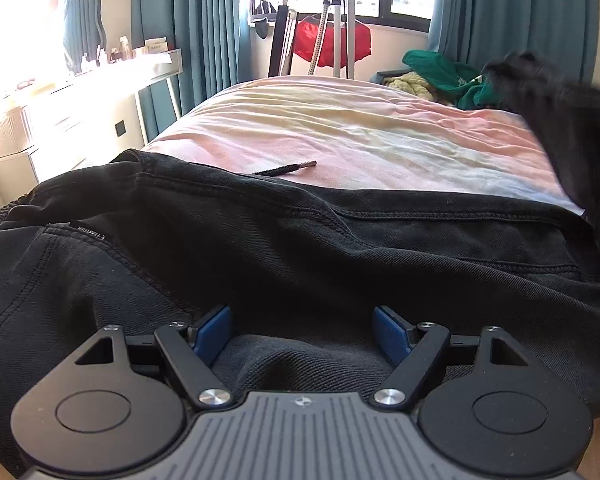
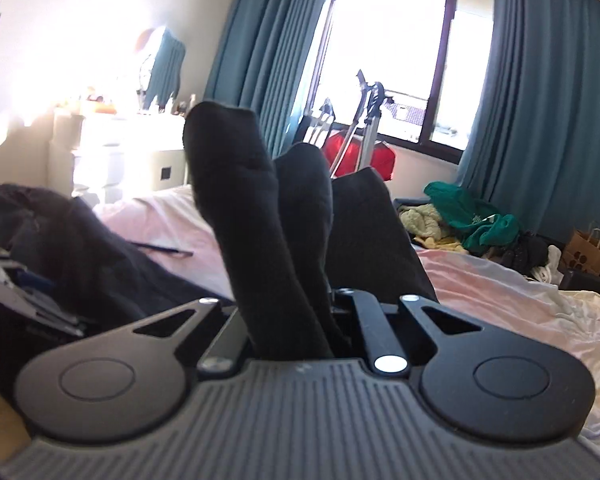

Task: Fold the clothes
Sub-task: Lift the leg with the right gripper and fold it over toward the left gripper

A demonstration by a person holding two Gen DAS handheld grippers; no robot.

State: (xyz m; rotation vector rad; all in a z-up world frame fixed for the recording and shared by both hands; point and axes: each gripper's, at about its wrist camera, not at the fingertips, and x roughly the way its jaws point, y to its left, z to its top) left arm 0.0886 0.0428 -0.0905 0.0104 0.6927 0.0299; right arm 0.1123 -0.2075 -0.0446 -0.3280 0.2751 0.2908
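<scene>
We pinch the garment (image 2: pixel 276 248) in our right tongs (image 2: pixel 300 336) to lift a fold, while our left tongs (image 1: pixel 302 330) rest spread wide, pinning its body to the bed (image 1: pixel 340 128).

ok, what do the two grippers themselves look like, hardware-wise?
The left gripper and right gripper look like the same model: a grey ribbed base plate, two round black housings with a circular recess each, black linkage arms with triangular cutouts, and silver pivot screws. The left one's fingers carry blue pads; the right one's pads are hidden by dark fabric. No cables, sleeves or readable markings show.
</scene>
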